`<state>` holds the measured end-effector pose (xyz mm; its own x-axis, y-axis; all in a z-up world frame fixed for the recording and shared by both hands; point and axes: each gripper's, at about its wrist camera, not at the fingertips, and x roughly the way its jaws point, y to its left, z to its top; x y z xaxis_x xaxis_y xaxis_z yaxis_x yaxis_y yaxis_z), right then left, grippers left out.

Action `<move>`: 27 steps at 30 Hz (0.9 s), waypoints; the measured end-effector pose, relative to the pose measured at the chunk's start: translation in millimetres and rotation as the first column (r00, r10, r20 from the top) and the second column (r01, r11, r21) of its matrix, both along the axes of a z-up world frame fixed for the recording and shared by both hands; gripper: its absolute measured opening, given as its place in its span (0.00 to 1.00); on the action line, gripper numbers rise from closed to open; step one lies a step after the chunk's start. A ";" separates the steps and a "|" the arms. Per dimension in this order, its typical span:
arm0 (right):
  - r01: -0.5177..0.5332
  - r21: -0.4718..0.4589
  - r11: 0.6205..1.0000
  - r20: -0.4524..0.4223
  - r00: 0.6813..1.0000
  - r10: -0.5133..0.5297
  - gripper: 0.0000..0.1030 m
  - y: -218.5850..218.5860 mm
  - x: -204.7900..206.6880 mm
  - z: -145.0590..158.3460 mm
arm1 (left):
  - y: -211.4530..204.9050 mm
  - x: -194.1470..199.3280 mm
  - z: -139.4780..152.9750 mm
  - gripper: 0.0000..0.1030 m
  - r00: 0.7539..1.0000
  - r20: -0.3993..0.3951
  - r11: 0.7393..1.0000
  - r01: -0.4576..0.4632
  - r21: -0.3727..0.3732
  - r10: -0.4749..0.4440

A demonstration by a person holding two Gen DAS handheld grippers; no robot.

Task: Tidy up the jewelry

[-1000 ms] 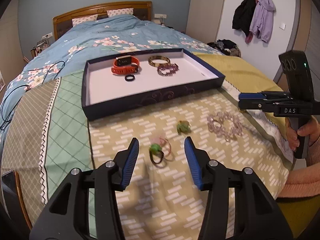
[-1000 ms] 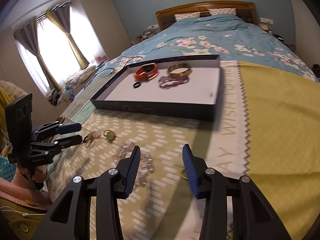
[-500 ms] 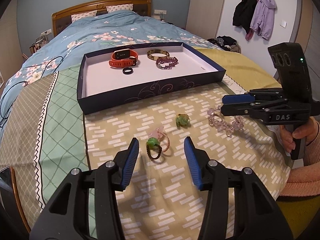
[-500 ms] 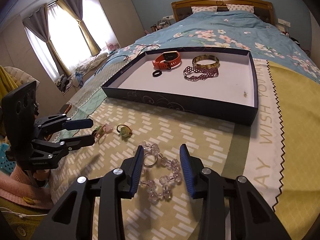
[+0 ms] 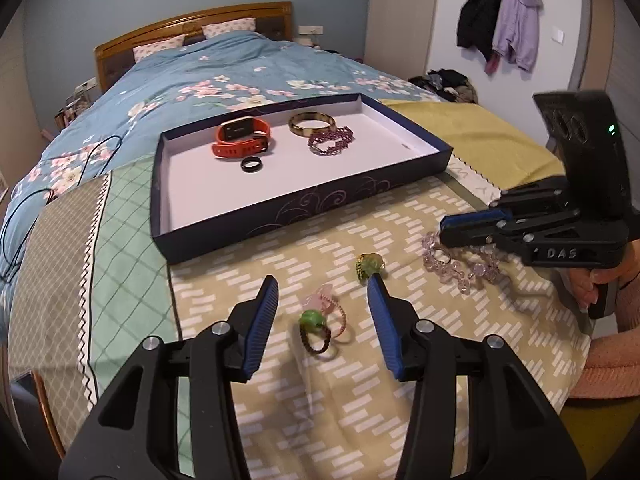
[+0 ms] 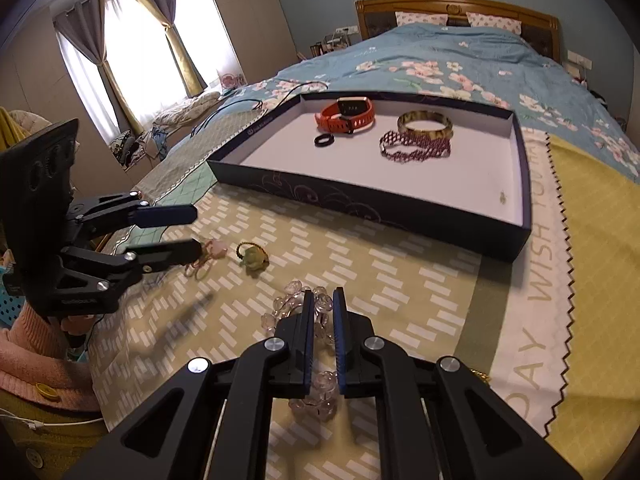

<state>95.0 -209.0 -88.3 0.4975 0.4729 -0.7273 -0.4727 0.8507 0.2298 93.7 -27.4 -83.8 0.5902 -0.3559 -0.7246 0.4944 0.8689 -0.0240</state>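
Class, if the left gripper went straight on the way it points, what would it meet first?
Probably the green-beaded brown hair tie lying on the patterned bedspread, between the left gripper's open jaws; depth is uncertain.

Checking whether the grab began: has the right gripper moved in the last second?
Yes. The right gripper moved left from the bare patterned bedspread onto the clear pink bead bracelet, its jaws closing on it.

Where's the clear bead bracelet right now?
The clear bead bracelet lies on the yellow-green blanket in front of the tray, with the right gripper shut on it; in the left wrist view it is at right, beside the green-stone ring.
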 end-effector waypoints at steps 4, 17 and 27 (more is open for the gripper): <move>0.004 0.020 1.000 0.019 1.000 -0.005 0.07 -3.6 -3.1 5.7 | -5.6 3.8 -7.4 0.32 0.999 -0.029 0.999 0.025 0.027 -0.024; -0.004 0.101 0.995 0.045 0.999 -0.001 0.07 -6.1 -8.9 22.8 | 8.7 2.7 -12.8 0.14 0.999 -0.052 0.999 0.002 0.038 -0.001; -0.004 0.124 0.992 0.067 0.998 -0.005 0.07 -7.9 -12.9 33.5 | 13.5 -15.6 -8.3 0.15 0.997 -0.057 0.999 0.048 0.011 -0.048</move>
<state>82.2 -216.9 -54.7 0.5436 0.5574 -0.6275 -0.4904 0.8177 0.3015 78.1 -13.9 -92.1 0.5308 -0.3738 -0.7606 0.5337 0.8446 -0.0426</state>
